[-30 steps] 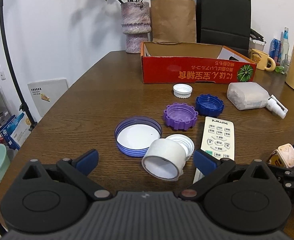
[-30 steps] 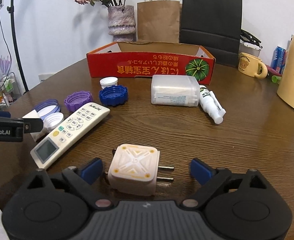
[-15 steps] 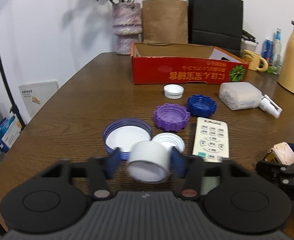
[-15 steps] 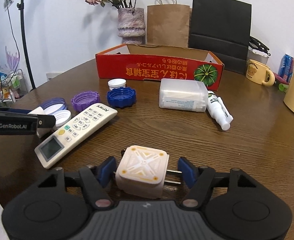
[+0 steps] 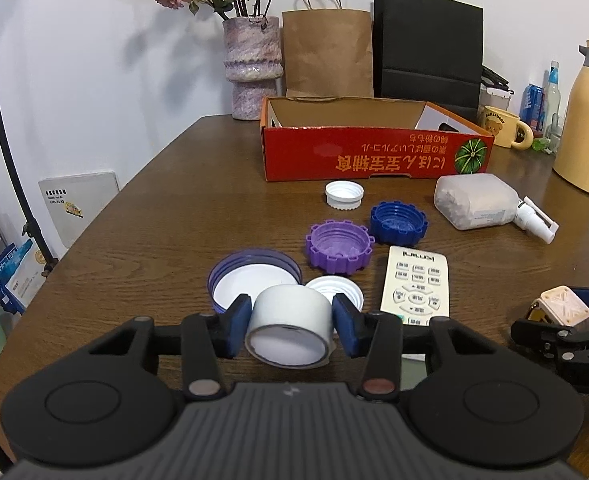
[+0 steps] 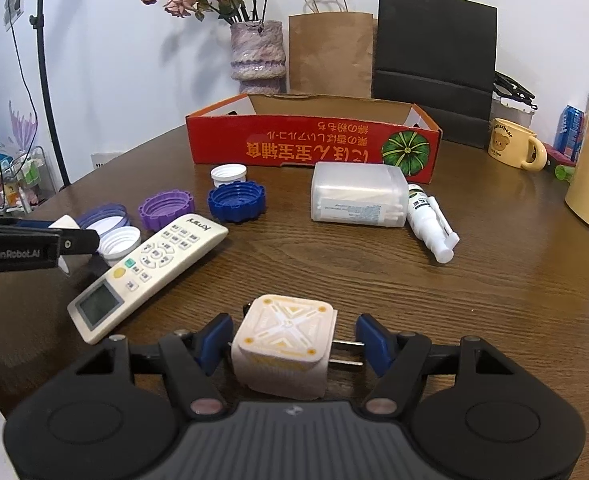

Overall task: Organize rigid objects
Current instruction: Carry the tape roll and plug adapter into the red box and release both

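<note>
A white tape roll [image 5: 290,320] lies on its side between the blue pads of my left gripper [image 5: 291,314], which is shut on it just above the brown table [image 5: 154,220]. My right gripper [image 6: 294,340] is shut on a cream plug adapter [image 6: 284,332]: one pad presses its body, the other the tips of its two prongs. The adapter [image 5: 560,300] also shows at the right edge of the left wrist view. An open red cardboard box [image 6: 314,144] stands at the back of the table.
Ahead lie a white remote [image 6: 154,264], a purple lid [image 5: 338,246], a blue lid [image 5: 398,222], a wide blue-rimmed lid [image 5: 254,276], two white caps [image 5: 344,195], a clear plastic case [image 6: 358,196] and a spray bottle [image 6: 430,220]. Vase, paper bags, mug [image 6: 514,148] and thermos line the back.
Both grippers went from wide open to closed, the left on the tape roll and the right on the plug adapter. Neither hand has shifted.
</note>
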Motion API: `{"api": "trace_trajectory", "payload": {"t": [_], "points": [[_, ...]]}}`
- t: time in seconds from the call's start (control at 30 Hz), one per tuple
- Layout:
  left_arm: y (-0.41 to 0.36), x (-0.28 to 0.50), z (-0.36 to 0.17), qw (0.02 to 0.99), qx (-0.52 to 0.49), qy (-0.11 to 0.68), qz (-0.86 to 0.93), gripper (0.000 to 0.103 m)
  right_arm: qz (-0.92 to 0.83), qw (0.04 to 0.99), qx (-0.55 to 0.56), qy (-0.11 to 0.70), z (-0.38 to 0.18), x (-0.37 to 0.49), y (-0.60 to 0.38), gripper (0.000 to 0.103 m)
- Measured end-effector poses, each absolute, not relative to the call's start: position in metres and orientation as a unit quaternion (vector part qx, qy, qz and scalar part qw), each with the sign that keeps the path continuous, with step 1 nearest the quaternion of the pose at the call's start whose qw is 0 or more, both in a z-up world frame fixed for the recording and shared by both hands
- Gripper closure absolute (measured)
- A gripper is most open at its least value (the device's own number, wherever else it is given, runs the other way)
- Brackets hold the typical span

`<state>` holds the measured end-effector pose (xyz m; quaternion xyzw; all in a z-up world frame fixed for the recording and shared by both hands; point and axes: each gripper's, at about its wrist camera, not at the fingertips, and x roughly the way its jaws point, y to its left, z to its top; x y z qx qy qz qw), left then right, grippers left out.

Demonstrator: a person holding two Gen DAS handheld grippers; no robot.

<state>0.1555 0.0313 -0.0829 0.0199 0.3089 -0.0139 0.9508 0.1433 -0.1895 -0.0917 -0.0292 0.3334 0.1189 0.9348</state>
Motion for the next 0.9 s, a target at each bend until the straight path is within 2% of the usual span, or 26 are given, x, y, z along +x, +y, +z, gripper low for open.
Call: {"api": "trace_trajectory", "payload": {"t": [0.9], "points": [[0.011,0.190,-0.026,0.967,0.019,0.255,-0.011,0.057,0.109,0.958,-0.024,0.265,-0.041,0.179,-0.204,0.035]]}}
